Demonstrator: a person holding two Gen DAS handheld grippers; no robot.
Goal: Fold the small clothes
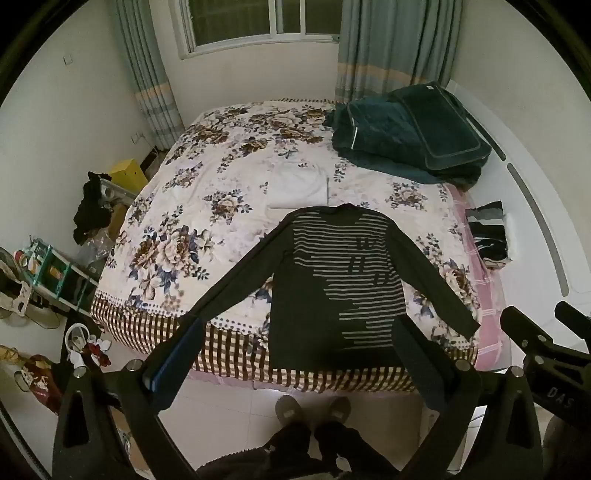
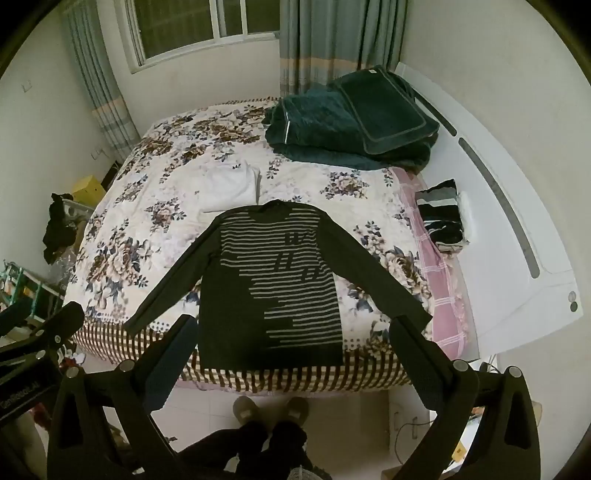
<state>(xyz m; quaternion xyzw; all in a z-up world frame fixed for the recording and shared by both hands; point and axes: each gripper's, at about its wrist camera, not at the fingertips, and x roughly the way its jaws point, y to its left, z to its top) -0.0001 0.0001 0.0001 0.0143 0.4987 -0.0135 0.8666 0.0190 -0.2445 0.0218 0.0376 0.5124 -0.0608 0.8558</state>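
Your feet: your two grey slippers (image 1: 314, 406) stand on the pale floor tiles just beneath both tools, toes toward the bed.
Left tool: your left tool (image 1: 299, 341) hangs over the foot of the bed, tilted steeply down, its jaws spread wide with nothing between the pads. Its left finger (image 1: 177, 354) shows a blue pad.
Right tool: your right tool (image 2: 295, 341) hangs beside it, tilted the same way, jaws equally wide apart and gripping nothing. It shows at the right edge of the left wrist view.
Sweater: the dark striped sweater (image 2: 273, 284) lies flat on the bed straight ahead of both tools, hem nearest you at the bed's edge, collar away from you. In each view its body falls between the two fingers.
Sleeves: both are spread out diagonally. The left cuff (image 1: 195, 314) ends by the left tool's left finger; the right cuff (image 2: 417, 317) ends by the right tool's right finger. Whether either finger touches cloth you cannot tell.
Bed: the floral bedspread (image 2: 122, 258) with its checked border (image 1: 136, 328) lies under the sweater.
White garment: a folded white piece (image 2: 229, 188) lies just beyond the sweater's collar.
Side pile: black-and-white clothes (image 2: 441, 218) sit ahead and to the right of the right tool, off the bedspread's pink edge.
Far end: a dark green quilt (image 2: 351, 125) is heaped at the far right corner of the bed.
Beyond: curtains (image 2: 314, 40) and a window (image 2: 207, 26) fill the far wall.
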